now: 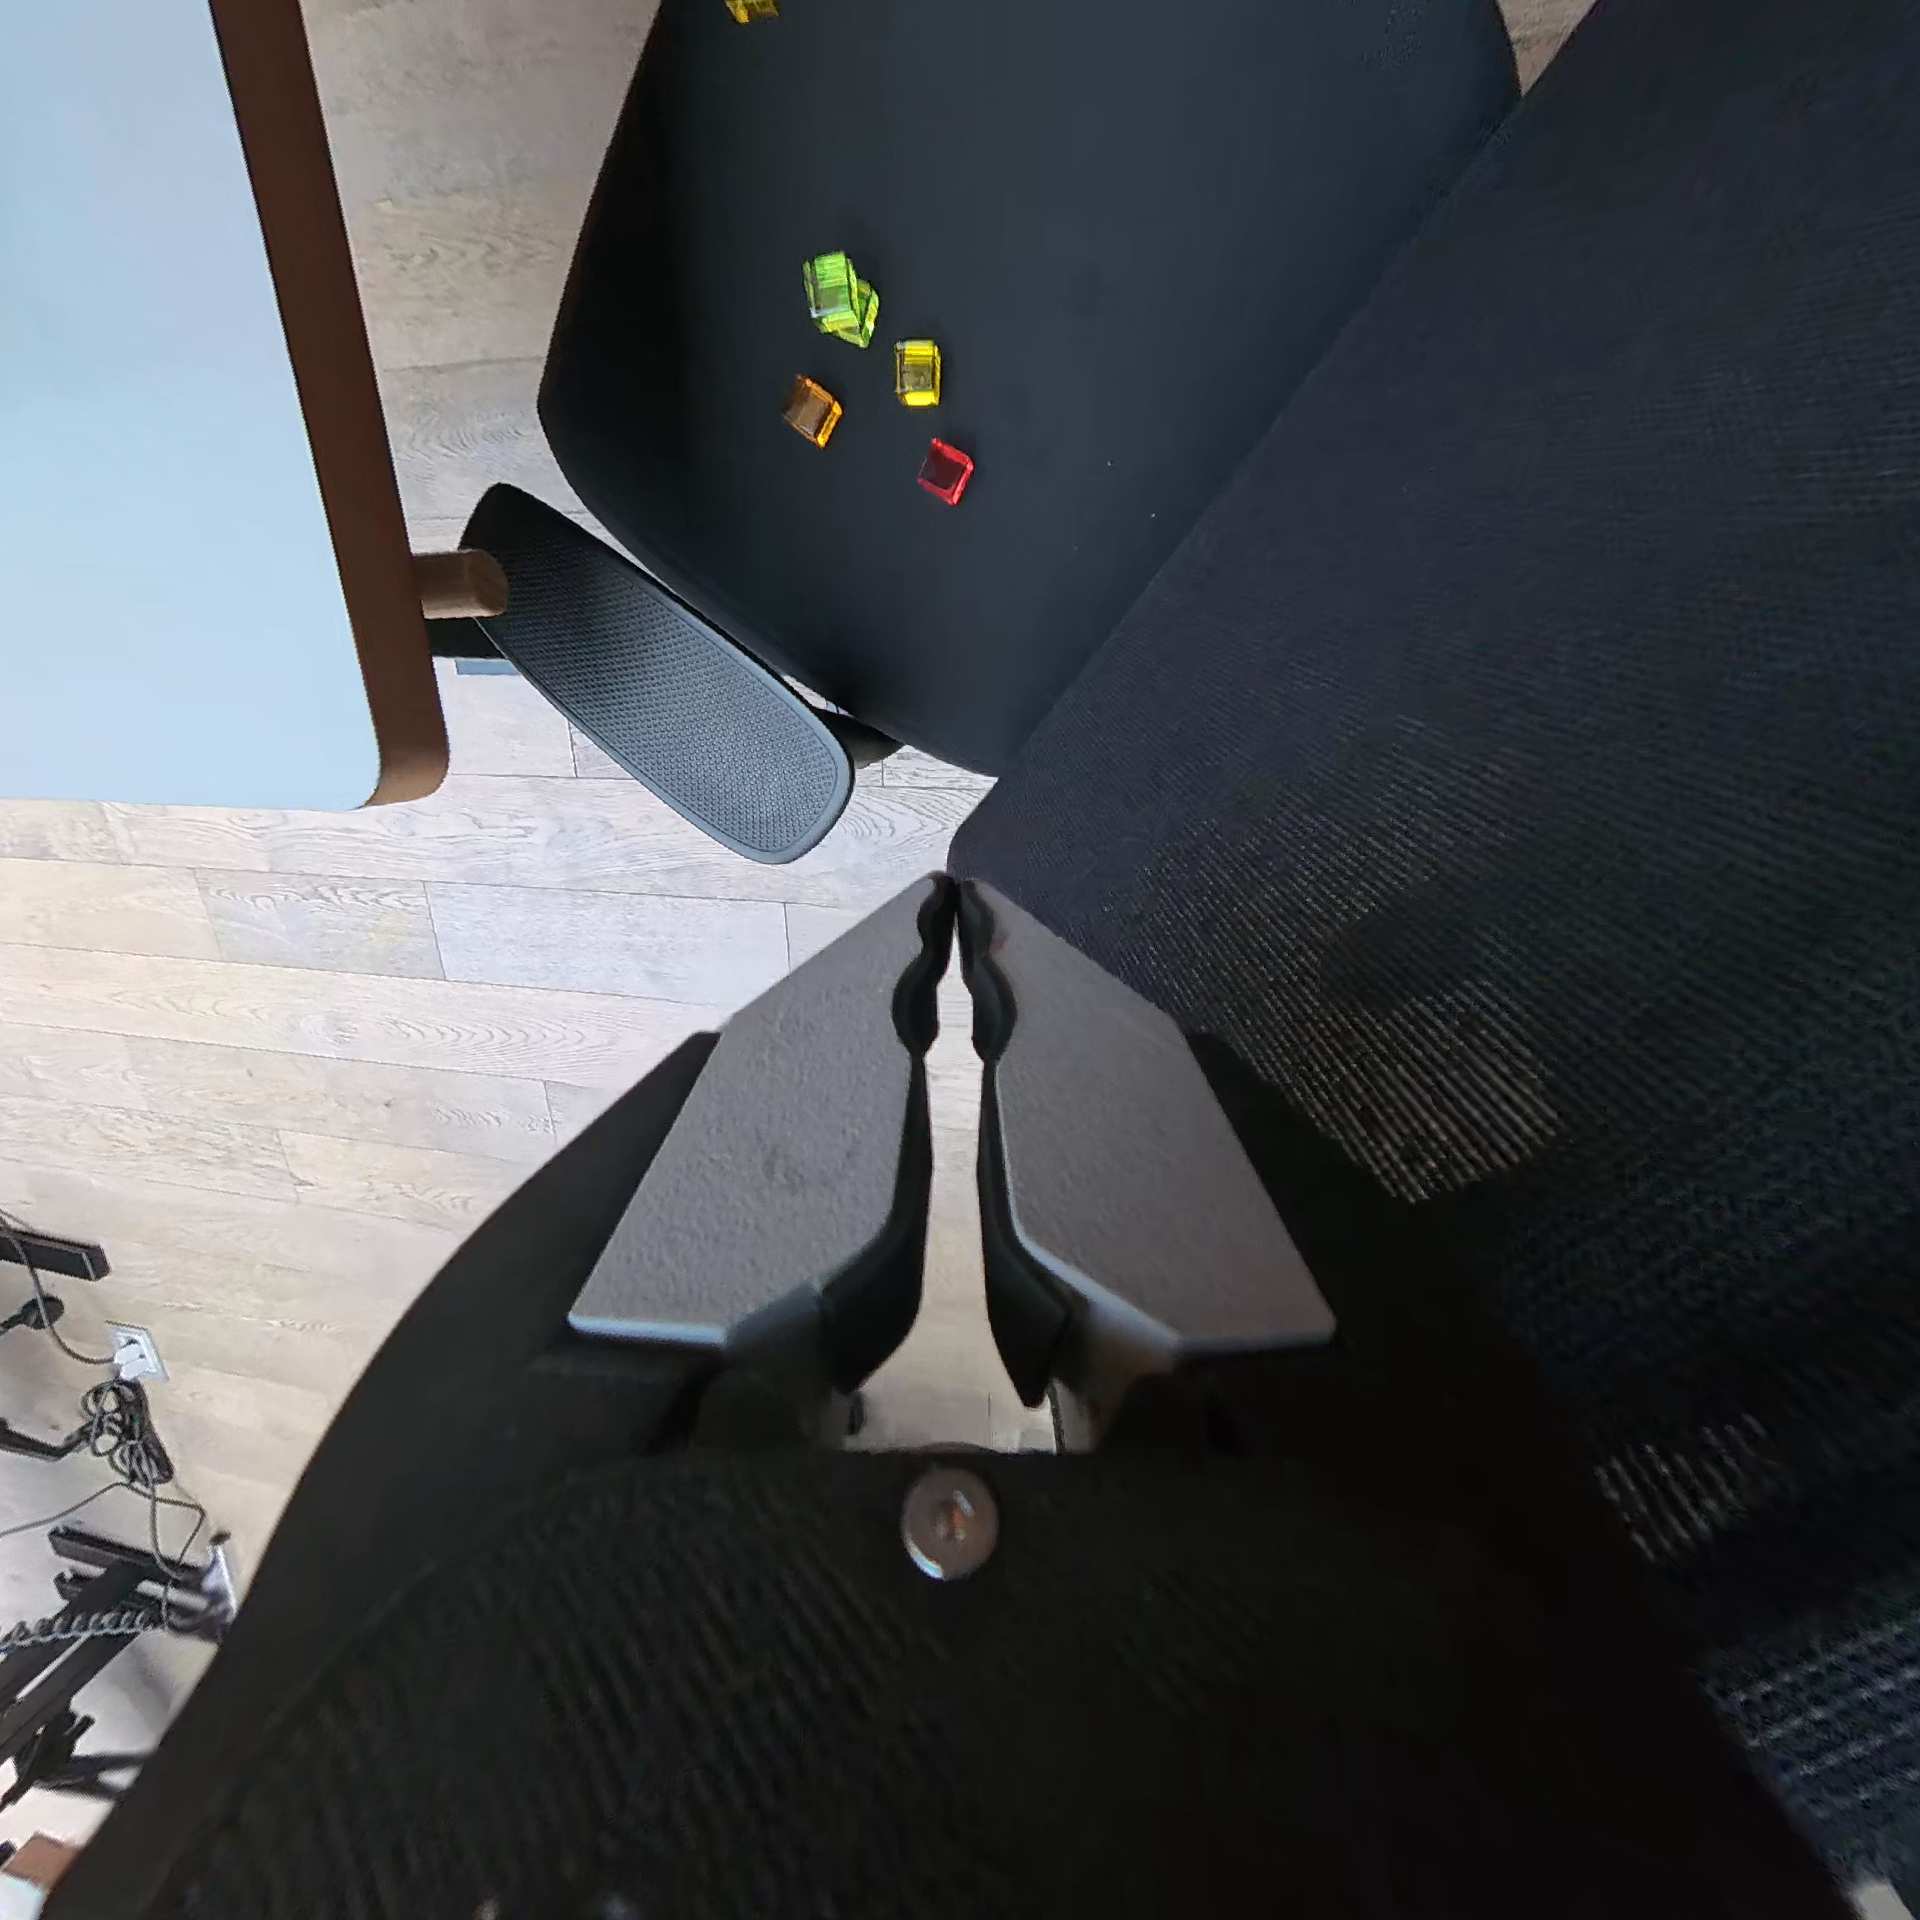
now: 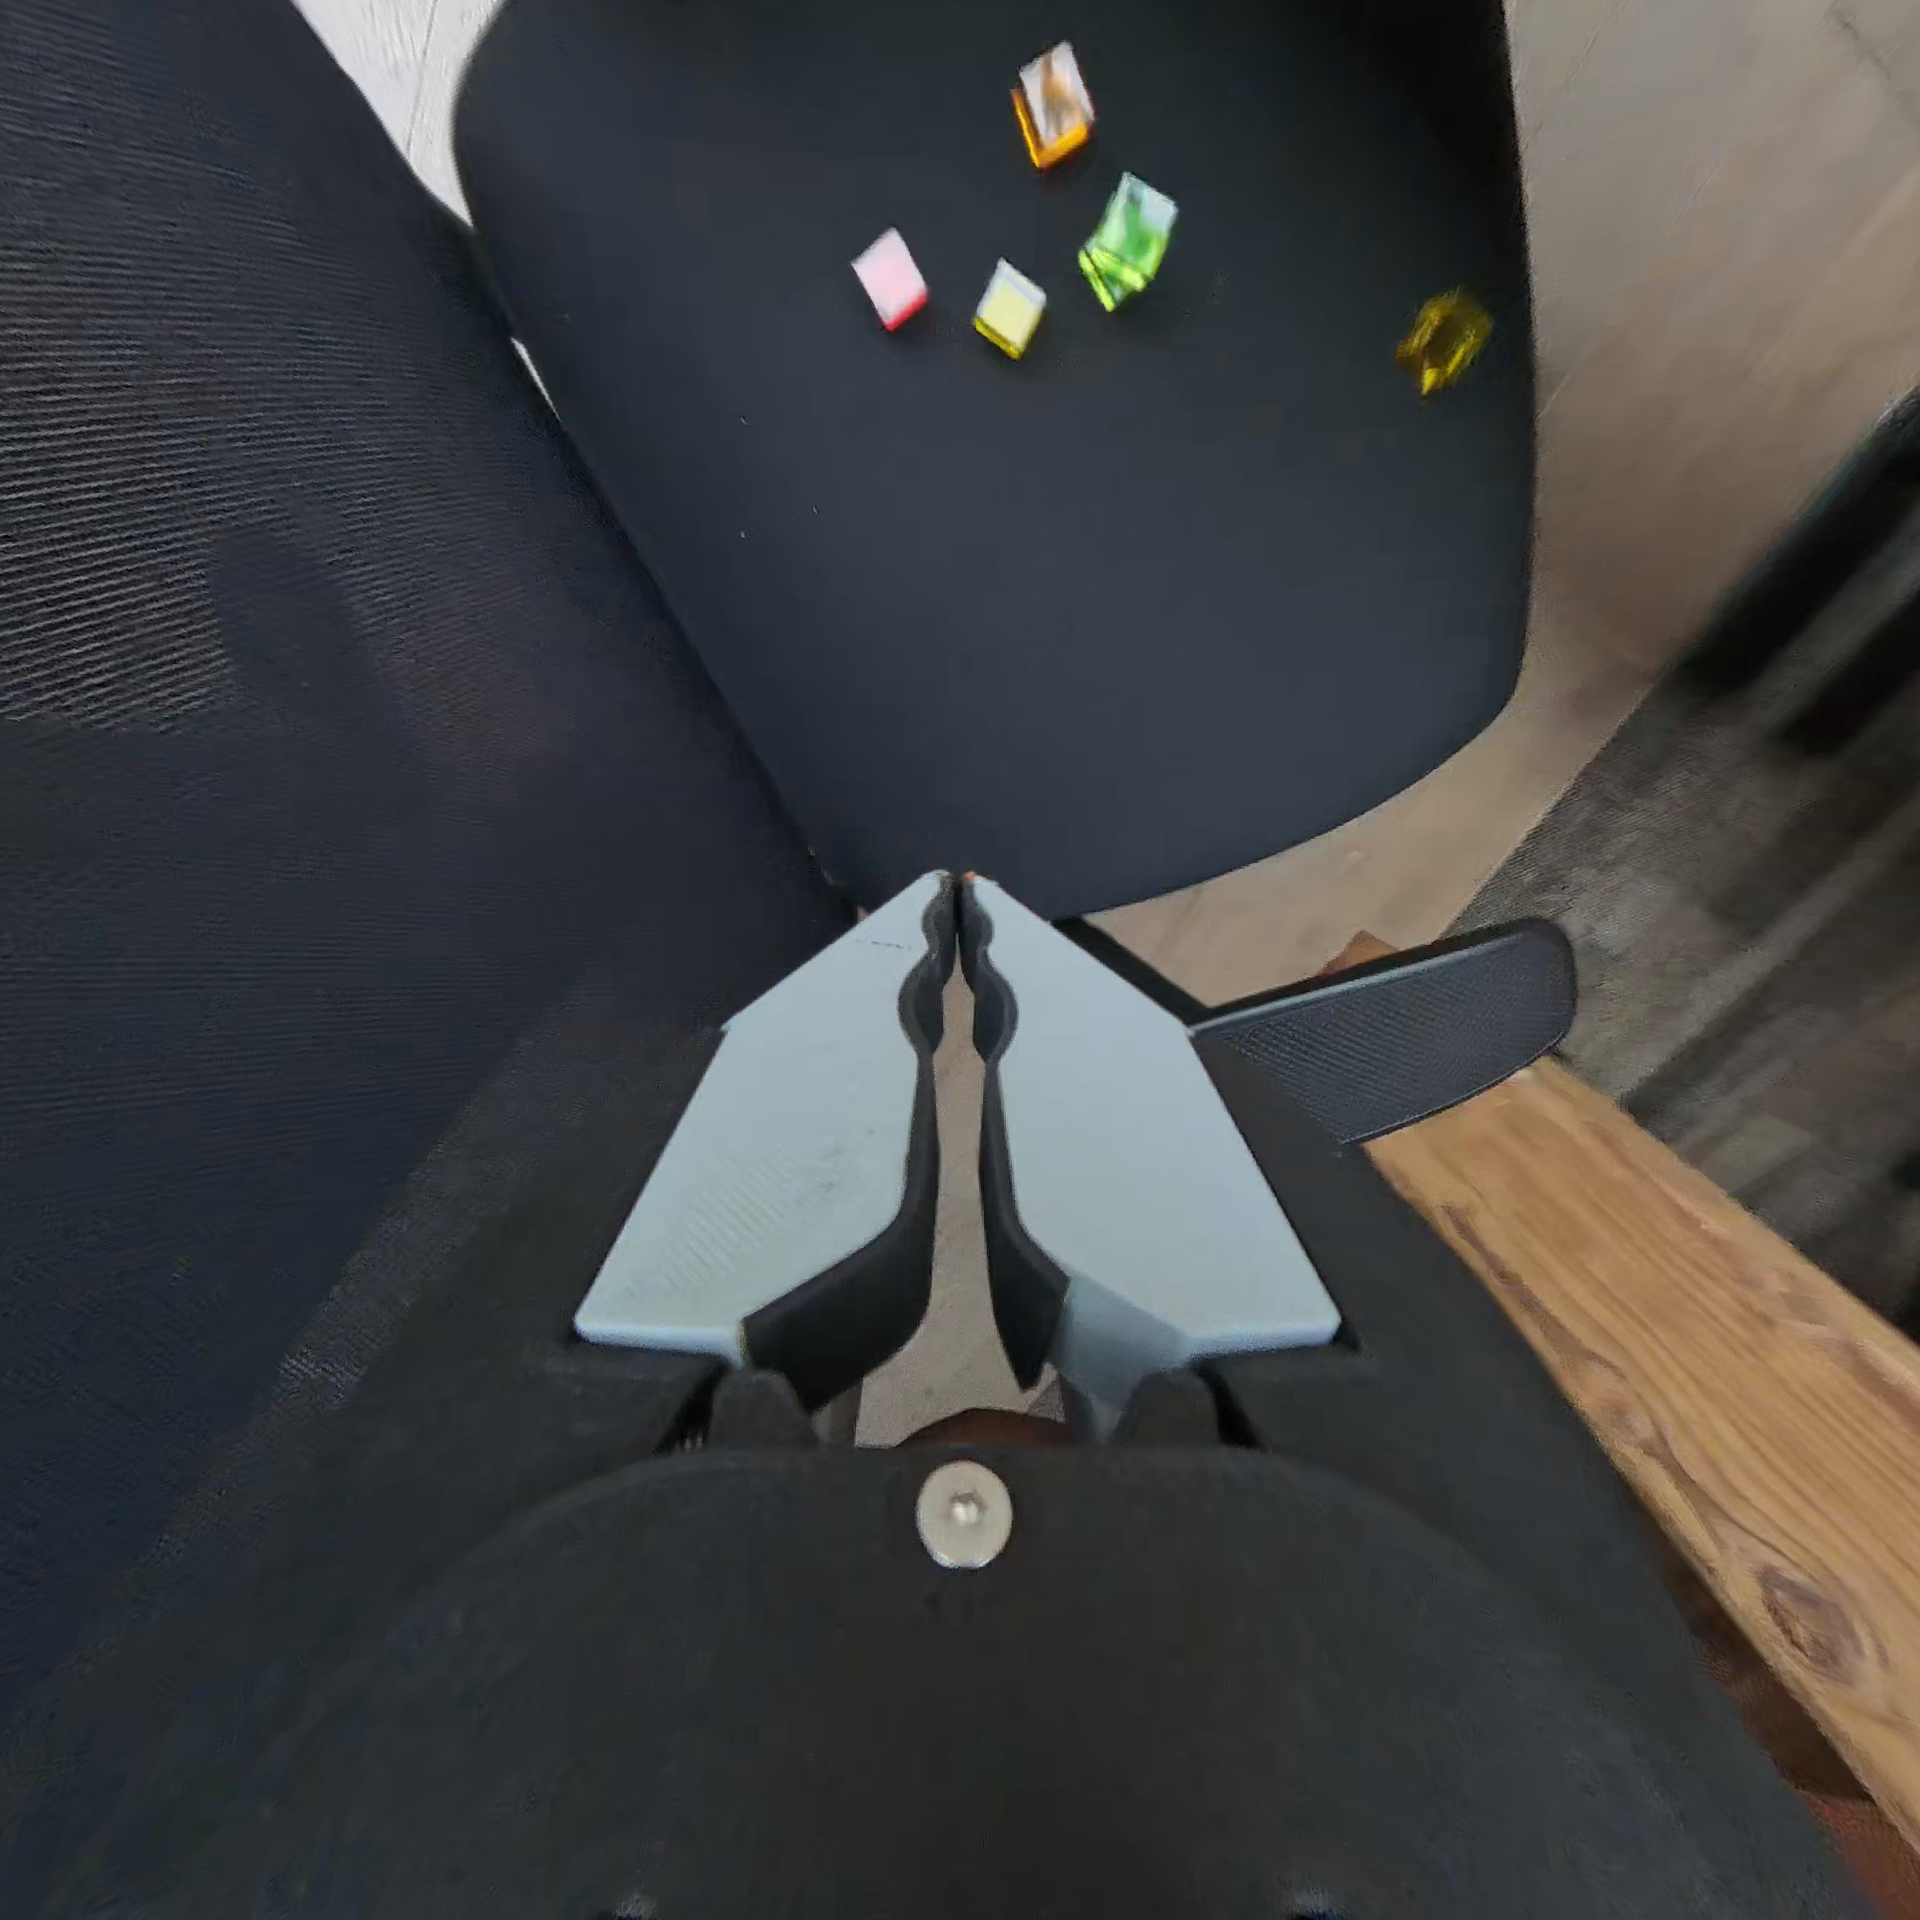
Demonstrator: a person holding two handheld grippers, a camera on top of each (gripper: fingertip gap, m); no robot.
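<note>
While both jaws meet empty, unmarked cubes dot the seat.

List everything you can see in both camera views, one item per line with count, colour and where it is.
Chair seat: one, black, ahead of both grippers.
Clear blocks: six on the seat; green pair touching, yellow, orange, red, second yellow near the edge.
Mesh backrest: one, black, beside the grippers.
Armrests: two, dark;.
Table: one, pale blue, brown rim.
Wooden plank: one, brown.
Left gripper: shut, empty.
Right gripper: shut, empty.
</note>
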